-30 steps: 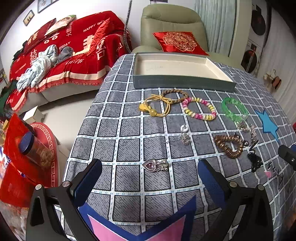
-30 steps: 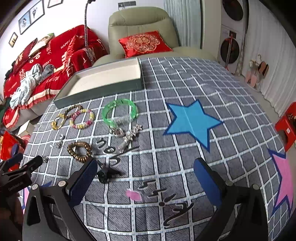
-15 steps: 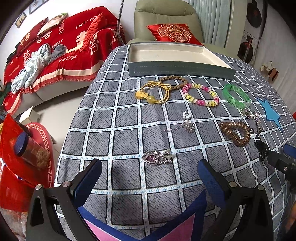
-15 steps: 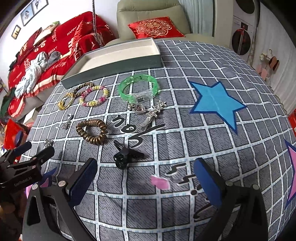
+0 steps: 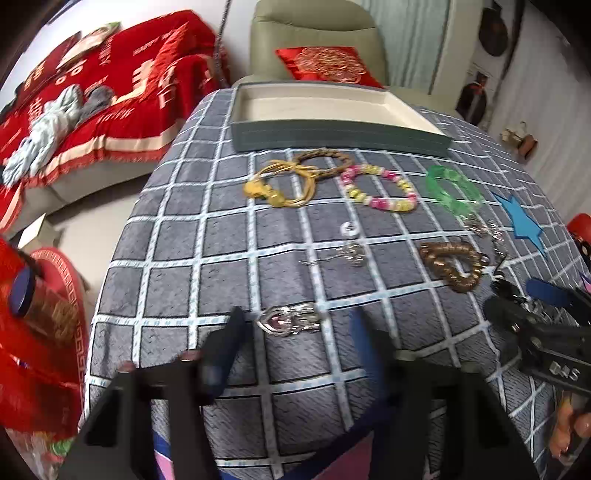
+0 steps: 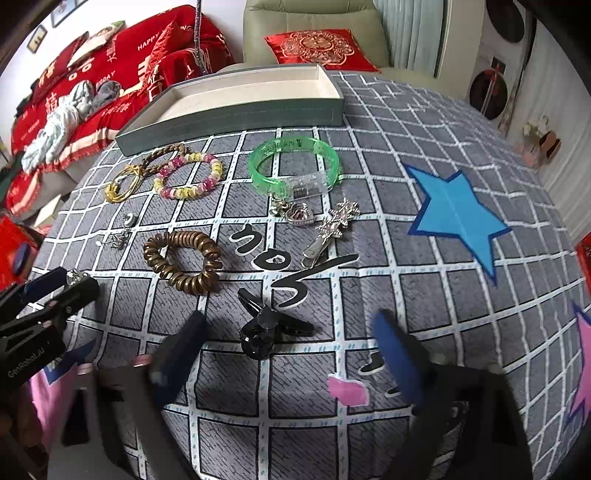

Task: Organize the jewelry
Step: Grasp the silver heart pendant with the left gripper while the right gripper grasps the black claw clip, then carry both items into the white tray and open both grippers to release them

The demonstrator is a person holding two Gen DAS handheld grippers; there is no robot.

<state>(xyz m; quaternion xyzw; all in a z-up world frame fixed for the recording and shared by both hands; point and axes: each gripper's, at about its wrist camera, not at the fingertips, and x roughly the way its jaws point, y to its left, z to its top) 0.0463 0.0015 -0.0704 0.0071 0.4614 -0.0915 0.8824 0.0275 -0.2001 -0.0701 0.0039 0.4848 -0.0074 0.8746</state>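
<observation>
My left gripper [image 5: 297,314] hangs low over the grey checked tablecloth. Its jaws are closing around a silver heart brooch [image 5: 288,319], with a gap still on each side. My right gripper [image 6: 289,318] has its jaws closing too; a black hair clip [image 6: 271,326] lies between them, untouched. Farther back lie a bronze coil hair tie [image 6: 183,262], a green bangle [image 6: 295,166], a pink and yellow bead bracelet [image 6: 188,177], a yellow cord bracelet [image 5: 284,184] and a silver snowflake clip [image 6: 328,232]. The open grey tray [image 5: 332,134] stands at the far edge.
The table drops off at the left toward a red stool [image 5: 55,295] with a jar. Behind the tray stand a beige armchair [image 5: 314,33] with a red cushion and a sofa under a red blanket [image 5: 110,85]. A blue star [image 6: 458,218] marks the cloth at right.
Both pairs of jaws have narrowed from wide open. The left gripper has edged up to the heart brooch. The right gripper has dropped toward the black hair clip, which now sits between its fingers.
</observation>
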